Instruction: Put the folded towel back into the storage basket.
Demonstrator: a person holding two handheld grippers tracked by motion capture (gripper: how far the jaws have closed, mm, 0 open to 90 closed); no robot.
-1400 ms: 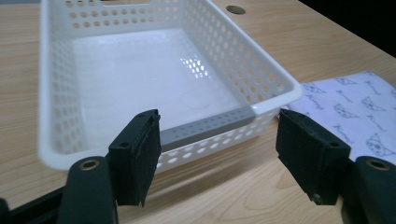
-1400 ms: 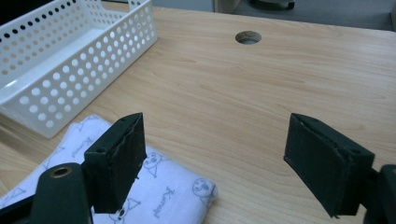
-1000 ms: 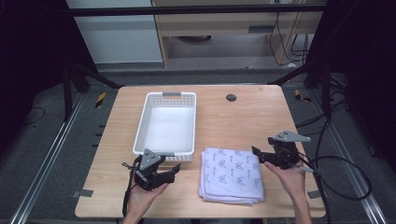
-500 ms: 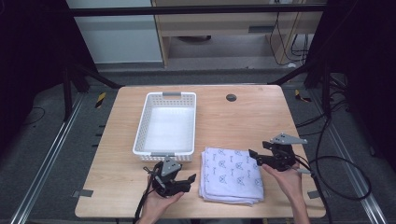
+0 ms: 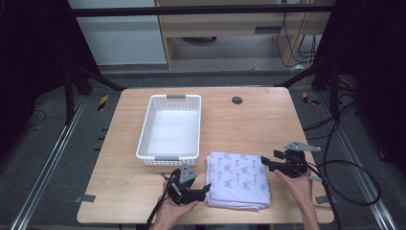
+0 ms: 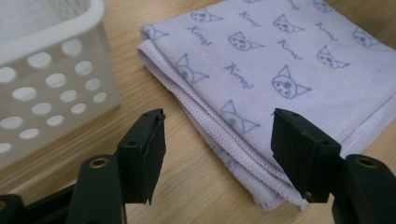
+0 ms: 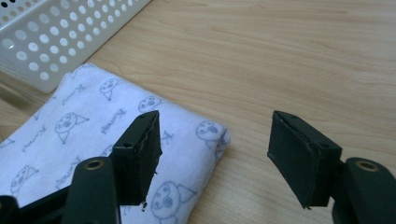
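High view: folded cloth [image 5: 238, 179] lay flat on table [image 5: 258, 124], between the two grippers, just in front of white basket [image 5: 171, 130]. Left gripper [image 5: 203, 190] sat low at cloth's near-left corner; right gripper [image 5: 266, 164] at its far-right corner. Roughly diagonal pair.

Left gripper view: jaws wide apart, nothing between pads; cloth [image 6: 280, 70] lay ahead and toward the right-hand jaw, its stitched folded edge running diagonally across the gap, basket wall [image 6: 51, 79] off beyond the left-hand jaw.

Right gripper view: jaws had just been closing but stood clearly apart, not pressing anything. Cloth corner [image 7: 140, 140] lay ahead and under the left-hand jaw; bare wood under the right-hand one.

Judgement: both about equally near, each needs to shift toward cloth so the edge sits between pads before pinching. Left looked better lined up w/ the edge.
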